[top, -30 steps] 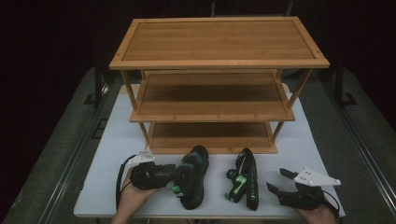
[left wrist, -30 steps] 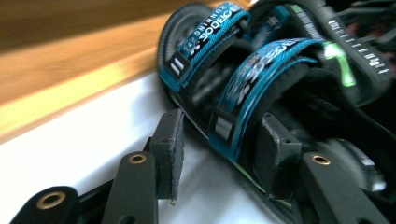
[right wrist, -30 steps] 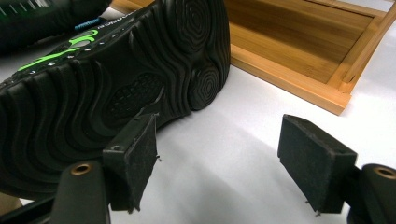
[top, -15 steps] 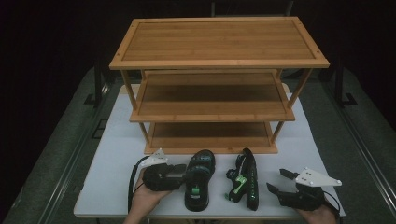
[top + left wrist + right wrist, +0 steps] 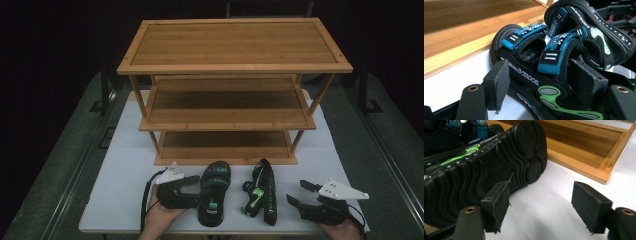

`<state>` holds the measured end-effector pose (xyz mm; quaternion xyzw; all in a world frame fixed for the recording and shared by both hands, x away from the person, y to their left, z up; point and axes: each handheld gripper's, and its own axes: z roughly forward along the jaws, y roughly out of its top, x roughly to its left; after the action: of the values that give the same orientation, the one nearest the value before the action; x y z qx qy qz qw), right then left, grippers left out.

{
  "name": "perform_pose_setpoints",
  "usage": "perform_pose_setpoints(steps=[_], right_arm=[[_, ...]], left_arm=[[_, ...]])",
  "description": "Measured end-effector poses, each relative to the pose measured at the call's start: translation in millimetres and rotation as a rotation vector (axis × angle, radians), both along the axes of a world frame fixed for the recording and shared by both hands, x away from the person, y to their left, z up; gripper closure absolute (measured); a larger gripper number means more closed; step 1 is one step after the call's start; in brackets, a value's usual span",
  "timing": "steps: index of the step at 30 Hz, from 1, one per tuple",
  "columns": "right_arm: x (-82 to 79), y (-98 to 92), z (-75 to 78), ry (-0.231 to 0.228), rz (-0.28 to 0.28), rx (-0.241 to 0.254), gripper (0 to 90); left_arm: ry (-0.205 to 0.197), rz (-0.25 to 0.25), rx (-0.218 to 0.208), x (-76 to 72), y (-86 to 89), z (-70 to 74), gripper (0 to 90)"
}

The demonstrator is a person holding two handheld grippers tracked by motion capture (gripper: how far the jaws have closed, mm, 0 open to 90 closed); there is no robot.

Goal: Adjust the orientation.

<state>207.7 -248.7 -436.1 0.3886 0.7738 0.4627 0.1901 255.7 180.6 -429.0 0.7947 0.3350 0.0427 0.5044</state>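
Observation:
Two black sandals with blue straps and green marks lie on the white table in front of a bamboo rack. The left sandal [image 5: 215, 197] [image 5: 541, 62] rests flat on its sole. My left gripper [image 5: 196, 190] [image 5: 542, 86] straddles its side; its jaws have just been opening, and the pads stand off the sandal between them. The right sandal [image 5: 264, 195] [image 5: 486, 170] lies on its edge, its sole turned toward my right gripper [image 5: 301, 194] [image 5: 544, 207]. That gripper is open just right of the sandal, with nothing between its pads.
The three-tier bamboo rack [image 5: 235, 45] [image 5: 461, 25] [image 5: 579, 147] stands just behind the sandals, its shelves bare. The white table [image 5: 125, 175] ends close behind both hands. Dark floor surrounds the table.
The left sandal has gone from tilted in the left gripper to flat on its sole. The left gripper moved slightly right and its jaws spread. The right gripper stayed put.

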Motion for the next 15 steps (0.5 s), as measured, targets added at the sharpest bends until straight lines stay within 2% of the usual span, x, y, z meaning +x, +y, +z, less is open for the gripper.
perform_pose_setpoints(steps=[3, 4, 6, 9, 12, 15], right_arm=[[-1.2, -0.7, 3.1, -0.008, -0.008, 0.020, 39.4], [-1.2, -0.7, 3.1, -0.008, -0.008, 0.020, 39.4], [-2.4, -0.3, 9.2, -0.026, -0.013, 0.036, 45.5], [-4.5, 2.1, 16.9, -0.043, -0.015, 0.067, 53.5], [-5.9, 9.8, 23.7, -0.056, -0.004, 0.054, 58.2], [-6.0, 18.0, 28.1, -0.070, 0.011, 0.040, 59.2]], left_arm=[[-0.003, 0.007, 0.006, -1.5, -1.2, 0.7, 34.8], [-0.003, 0.007, 0.006, -1.5, -1.2, 0.7, 36.4], [0.007, 0.014, 0.006, -2.8, -3.0, 0.9, 39.2], [-0.001, 0.013, 0.014, -4.3, -4.9, 1.6, 42.9], [-0.005, 0.010, 0.021, -5.0, -6.1, 2.6, 46.4], [-0.003, 0.015, 0.018, -5.6, -6.1, 2.4, 46.5]])
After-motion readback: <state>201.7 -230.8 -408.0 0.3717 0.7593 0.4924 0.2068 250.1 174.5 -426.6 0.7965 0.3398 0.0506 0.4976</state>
